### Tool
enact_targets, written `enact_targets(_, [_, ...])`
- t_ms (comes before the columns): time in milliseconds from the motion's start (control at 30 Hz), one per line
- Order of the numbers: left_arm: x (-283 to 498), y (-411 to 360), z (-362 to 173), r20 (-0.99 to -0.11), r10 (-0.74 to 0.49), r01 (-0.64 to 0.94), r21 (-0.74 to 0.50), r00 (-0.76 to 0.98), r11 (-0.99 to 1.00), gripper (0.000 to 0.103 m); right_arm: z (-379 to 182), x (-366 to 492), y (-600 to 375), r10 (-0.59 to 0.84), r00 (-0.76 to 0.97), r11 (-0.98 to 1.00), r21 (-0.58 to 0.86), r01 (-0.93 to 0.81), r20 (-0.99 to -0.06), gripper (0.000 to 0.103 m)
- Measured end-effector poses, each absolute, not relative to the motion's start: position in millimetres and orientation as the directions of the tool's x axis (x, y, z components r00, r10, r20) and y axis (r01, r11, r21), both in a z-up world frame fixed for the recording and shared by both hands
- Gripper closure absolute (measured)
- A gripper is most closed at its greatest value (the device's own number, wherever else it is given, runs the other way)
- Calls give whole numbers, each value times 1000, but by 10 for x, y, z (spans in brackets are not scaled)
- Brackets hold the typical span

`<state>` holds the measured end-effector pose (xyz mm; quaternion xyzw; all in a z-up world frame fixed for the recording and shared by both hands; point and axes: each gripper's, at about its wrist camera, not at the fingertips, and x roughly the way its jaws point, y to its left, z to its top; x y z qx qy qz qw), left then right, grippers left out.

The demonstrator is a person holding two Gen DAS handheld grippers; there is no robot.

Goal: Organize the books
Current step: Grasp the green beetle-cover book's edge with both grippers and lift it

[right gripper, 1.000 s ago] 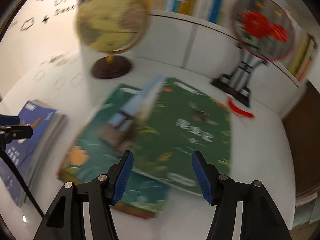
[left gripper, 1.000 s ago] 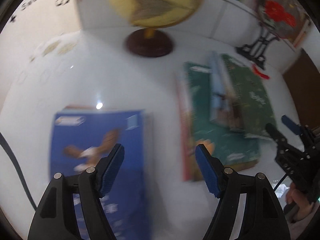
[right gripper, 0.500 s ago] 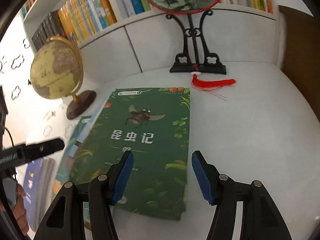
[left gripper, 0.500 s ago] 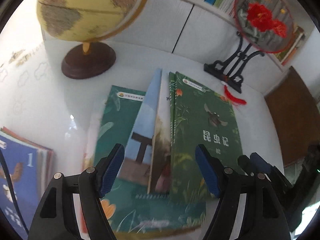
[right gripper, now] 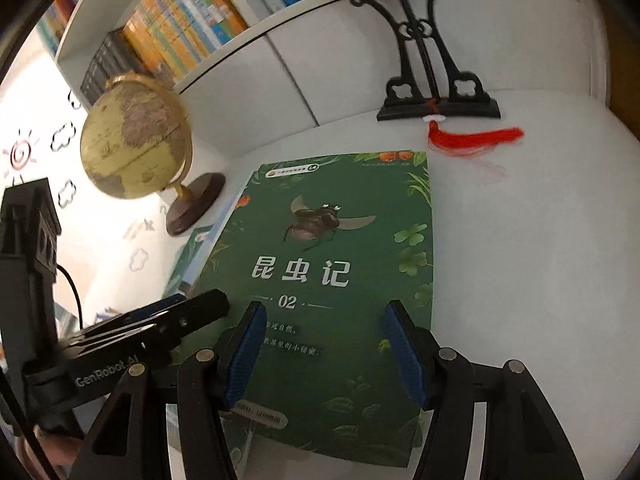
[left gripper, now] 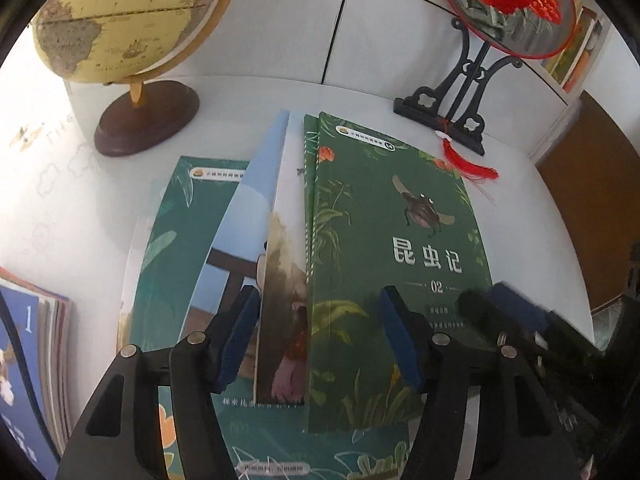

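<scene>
On the white tabletop, a loose pile of picture books lies between a yellow globe on a dark brown wooden base and a round red-flowered embroidered fan on a black stand. Topmost is a dark green paperback with a flying beetle and white Chinese title on its cover, lying flat with its right edge near the red tassel hanging from the stand. Just left of it, partly under its edge, is a thin book with a pale blue and brown cover, its cover lifted slightly. Both rest on a larger teal-green book with leaf drawings. Well apart at the far left sits a separate stack topped by a blue book marked 1.

The left gripper hovers over the near end of the pile, its blue-padded fingers spread wide and clamping nothing. The right gripper hangs above the green beetle book's lower half, fingers likewise apart and empty. A row of colourful shelved books stands behind the white cabinet
</scene>
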<state>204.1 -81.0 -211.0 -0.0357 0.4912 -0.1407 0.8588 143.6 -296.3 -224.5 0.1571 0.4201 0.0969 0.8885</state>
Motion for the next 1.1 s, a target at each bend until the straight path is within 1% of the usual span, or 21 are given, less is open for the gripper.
enact_targets(67, [2037, -776, -2107, -833, -282, 203, -208, 477, 957, 44, -2217, 1385, -2992, 196, 661, 960, 280, 22, -724, 44])
enact_targets(100, [2032, -771, -2104, -833, -284, 206, -208, 476, 956, 44, -2242, 1371, -3045, 179, 659, 958, 283, 53, -730, 44])
enact_targets(167, [2011, -795, -2100, -834, -281, 223, -195, 474, 955, 44, -2355, 1400, -3128, 245, 612, 930, 361, 72, -752, 43])
enact_targets(200, [1994, -807, -2094, -835, -276, 234, -183, 475, 955, 44, -2389, 1389, -3154, 268, 611, 915, 394, 80, -745, 43])
enact_targets(267, [1924, -789, -2106, -839, -282, 232, -193, 464, 954, 44, -2374, 1366, -3133, 266, 613, 917, 392, 78, -744, 41])
enact_targets(367, [1813, -769, -2120, -843, -293, 224, -211, 450, 951, 45, -2372, 1332, -3096, 275, 601, 916, 395, 74, -750, 40])
enact_targets(467, [1648, -808, -2119, -849, -273, 247, -175, 452, 953, 44, -2365, 1264, -3035, 321, 577, 899, 433, 63, -751, 39])
enact_targets(533, [1578, -819, -2114, -851, -271, 267, -161, 450, 950, 45, -2340, 1213, -2917, 302, 572, 918, 393, 40, -762, 37])
enact_targets(600, [1540, -782, -2104, -850, -277, 282, -159, 449, 946, 45, -2317, 1118, -2830, 269, 575, 938, 345, 25, -773, 37])
enact_targets(633, [1541, -724, -2080, -844, -268, 269, -154, 465, 951, 46, -2314, 1085, -2828, 271, 577, 937, 347, 25, -771, 37])
enact_targets(700, [1602, -581, -2028, -828, -277, 222, -189, 488, 957, 46, -2323, 1027, -2870, 283, 585, 924, 380, 46, -760, 37])
enact_targets(800, [1744, -448, -2005, -811, -354, 179, -305, 467, 935, 45, -2336, 1004, -2971, 288, 607, 900, 425, 92, -741, 37])
enact_targets(833, [1797, -439, -2012, -812, -363, 169, -321, 458, 932, 43, -2340, 1015, -2994, 292, 609, 894, 438, 101, -737, 37])
enact_targets(933, [1917, -518, -2101, -865, -309, 128, -281, 395, 951, 43, -2331, 1053, -3011, 341, 603, 866, 491, 97, -721, 36])
enact_targets(967, [1912, -521, -2116, -868, -313, 120, -289, 384, 950, 43, -2329, 1056, -2988, 339, 594, 870, 484, 98, -730, 36])
enact_targets(1067, [1872, -591, -2084, -844, -377, 153, -344, 381, 926, 43, -2323, 1053, -2902, 317, 573, 894, 440, 85, -756, 36])
enact_targets(1100, [1847, -646, -2082, -850, -371, 168, -332, 375, 928, 41, -2327, 1044, -2897, 313, 575, 897, 434, 84, -756, 36])
